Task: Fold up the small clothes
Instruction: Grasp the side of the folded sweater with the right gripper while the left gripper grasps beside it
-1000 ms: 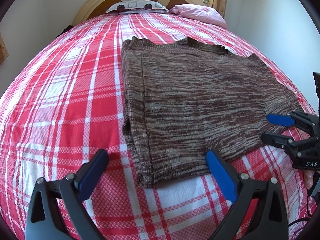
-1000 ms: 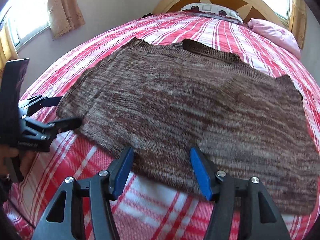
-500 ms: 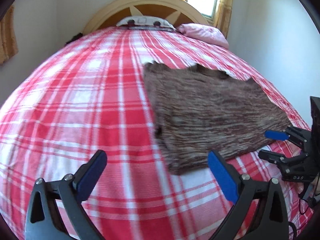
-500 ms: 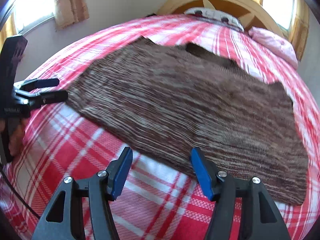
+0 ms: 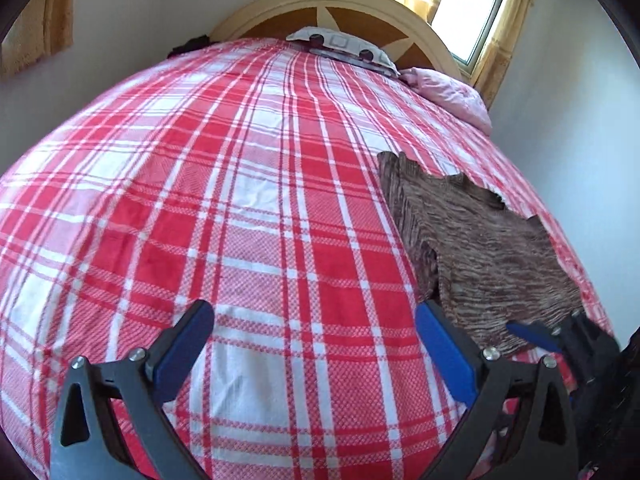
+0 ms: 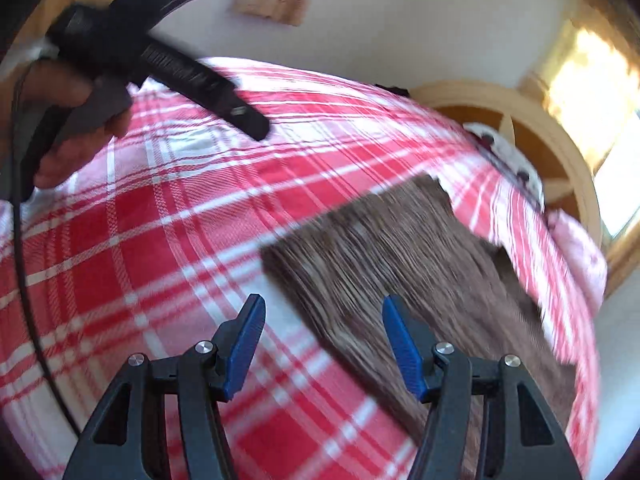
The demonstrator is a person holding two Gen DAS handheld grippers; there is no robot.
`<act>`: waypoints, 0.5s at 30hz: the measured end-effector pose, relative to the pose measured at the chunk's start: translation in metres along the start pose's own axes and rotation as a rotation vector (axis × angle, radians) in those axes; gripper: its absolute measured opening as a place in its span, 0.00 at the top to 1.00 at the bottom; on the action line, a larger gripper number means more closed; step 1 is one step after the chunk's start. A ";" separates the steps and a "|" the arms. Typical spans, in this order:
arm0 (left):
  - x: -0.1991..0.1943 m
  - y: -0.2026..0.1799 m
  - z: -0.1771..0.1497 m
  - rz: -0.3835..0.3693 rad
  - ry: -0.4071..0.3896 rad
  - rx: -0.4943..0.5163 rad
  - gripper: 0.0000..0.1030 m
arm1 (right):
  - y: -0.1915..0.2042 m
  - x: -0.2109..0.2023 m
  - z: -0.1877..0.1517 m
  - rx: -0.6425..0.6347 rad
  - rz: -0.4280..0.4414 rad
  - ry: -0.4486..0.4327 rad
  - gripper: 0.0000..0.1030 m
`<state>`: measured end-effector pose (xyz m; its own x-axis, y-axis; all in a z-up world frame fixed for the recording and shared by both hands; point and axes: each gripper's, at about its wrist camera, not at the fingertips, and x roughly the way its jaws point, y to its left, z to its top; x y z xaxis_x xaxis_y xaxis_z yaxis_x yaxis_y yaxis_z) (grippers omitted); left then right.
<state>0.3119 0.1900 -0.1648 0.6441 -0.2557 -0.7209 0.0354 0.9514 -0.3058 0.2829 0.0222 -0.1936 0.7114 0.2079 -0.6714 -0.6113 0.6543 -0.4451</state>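
A brown marled knit sweater [image 5: 480,248] lies flat on the red and white plaid bed [image 5: 240,200], toward its right side. My left gripper [image 5: 312,316] hovers open over bare bedspread, to the left of the sweater's near corner, with nothing between its blue pads. My right gripper [image 5: 560,340] shows at the lower right, by the sweater's near hem. In the blurred right wrist view the right gripper [image 6: 324,308] stands open above the near left corner of the sweater [image 6: 420,260], pads apart from the cloth. A hand [image 6: 68,148] grips the left tool's handle at the upper left.
A curved wooden headboard [image 5: 340,4] closes the far end, with a patterned pillow [image 5: 344,46] and a pink pillow [image 5: 448,92] before it. A bright window [image 5: 468,8] with yellow curtains sits at the far right. A black cable [image 6: 24,280] hangs at the left edge.
The left gripper has swung left off the sweater, which now sits at the right of its view. The right gripper has rolled and slid toward the sweater's left corner. Both stayed open.
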 end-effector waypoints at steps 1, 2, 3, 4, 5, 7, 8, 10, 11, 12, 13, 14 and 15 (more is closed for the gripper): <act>0.003 0.000 0.004 -0.016 0.005 -0.001 0.00 | 0.005 0.007 0.004 -0.013 -0.017 0.010 0.40; 0.006 -0.002 0.007 -0.034 0.009 0.001 0.00 | 0.008 0.011 0.007 -0.019 -0.031 0.013 0.40; 0.008 -0.003 0.010 -0.055 0.013 0.003 0.00 | 0.008 0.014 0.008 -0.016 -0.042 0.014 0.40; 0.013 -0.006 0.015 -0.086 0.023 0.003 0.00 | 0.007 0.017 0.009 -0.004 -0.052 0.017 0.40; 0.016 -0.008 0.018 -0.100 0.029 0.003 0.00 | 0.005 0.019 0.010 0.012 -0.054 0.019 0.40; 0.026 -0.013 0.026 -0.129 0.042 0.005 0.00 | 0.004 0.018 0.009 0.031 -0.054 0.016 0.40; 0.032 -0.017 0.030 -0.148 0.053 0.014 0.00 | 0.005 0.018 0.008 0.036 -0.054 0.012 0.40; 0.043 -0.024 0.038 -0.169 0.065 0.028 0.00 | 0.002 0.016 0.006 0.060 -0.053 0.003 0.55; 0.049 -0.028 0.043 -0.178 0.068 0.032 0.00 | 0.001 0.018 0.006 0.069 -0.051 0.009 0.64; 0.054 -0.032 0.047 -0.198 0.073 0.034 0.00 | -0.001 0.020 0.005 0.084 -0.048 0.016 0.71; 0.061 -0.036 0.052 -0.237 0.084 0.029 0.00 | -0.003 0.022 0.004 0.098 -0.042 0.021 0.71; 0.066 -0.039 0.056 -0.273 0.092 0.021 0.00 | -0.003 0.026 0.004 0.101 -0.041 0.022 0.71; 0.072 -0.043 0.060 -0.304 0.100 0.011 0.00 | -0.002 0.026 0.004 0.098 -0.047 0.019 0.71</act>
<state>0.4029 0.1414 -0.1664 0.5248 -0.5439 -0.6548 0.2236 0.8303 -0.5105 0.3040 0.0292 -0.2077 0.7312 0.1625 -0.6625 -0.5399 0.7315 -0.4165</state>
